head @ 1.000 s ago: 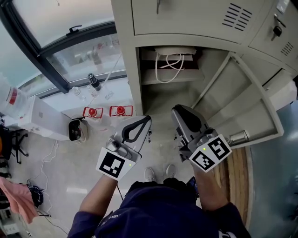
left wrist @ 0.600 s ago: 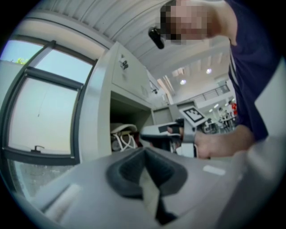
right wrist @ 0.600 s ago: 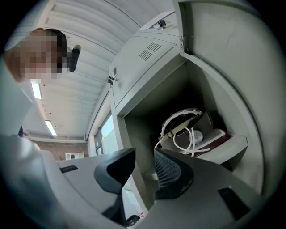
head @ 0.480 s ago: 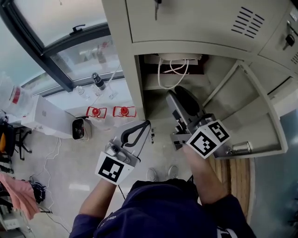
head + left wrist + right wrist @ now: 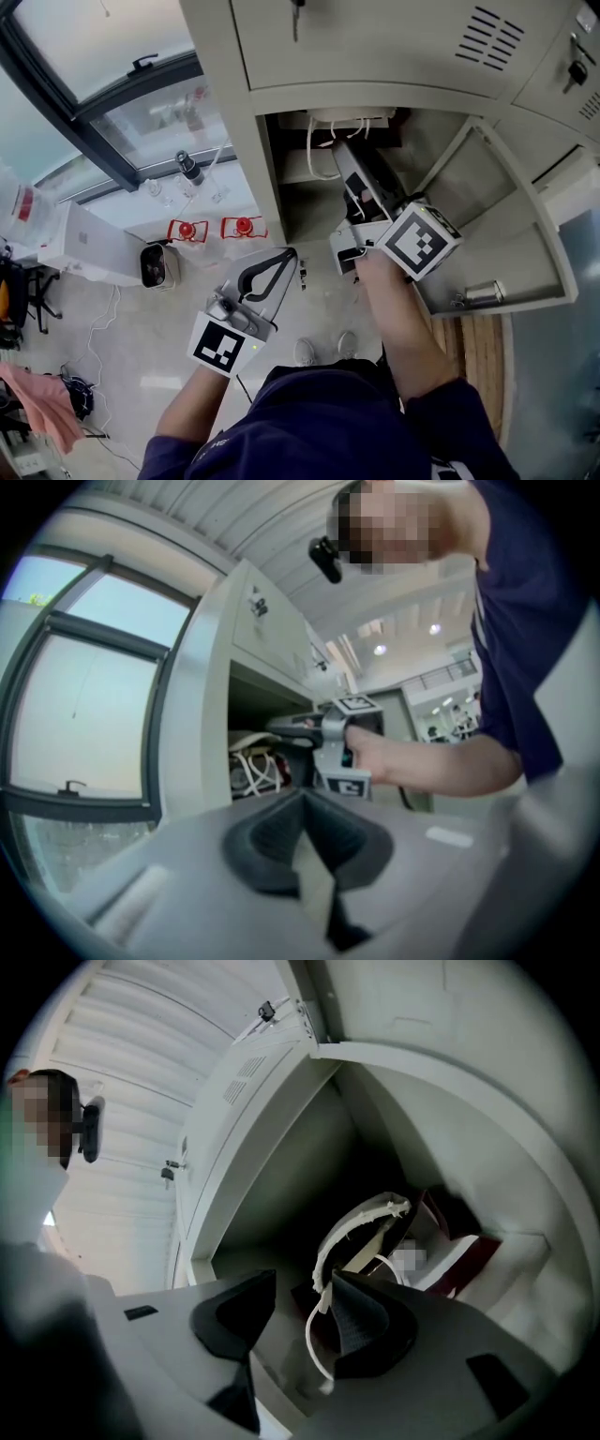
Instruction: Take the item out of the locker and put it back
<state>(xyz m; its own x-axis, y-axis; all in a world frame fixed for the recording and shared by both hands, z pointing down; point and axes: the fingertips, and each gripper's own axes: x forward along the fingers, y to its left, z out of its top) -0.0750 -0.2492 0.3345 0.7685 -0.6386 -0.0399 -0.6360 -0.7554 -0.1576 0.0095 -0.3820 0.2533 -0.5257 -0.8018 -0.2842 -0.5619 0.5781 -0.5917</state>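
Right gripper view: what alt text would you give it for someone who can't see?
The right gripper is opening its fingers inside a pale metal locker, with a looped white cord showing in the gap between them, not pinched. A dark red and white package lies behind the cord.

Head view: from above the person, steeply down; open locker compartment [image 5: 314, 202] at 12 o'clock, mid-range

Left gripper view: low, outside the locker, facing its opening at 10 o'clock

Right gripper view: inside the compartment, close on white cable [image 5: 358, 1219]

All three share compartment and cable
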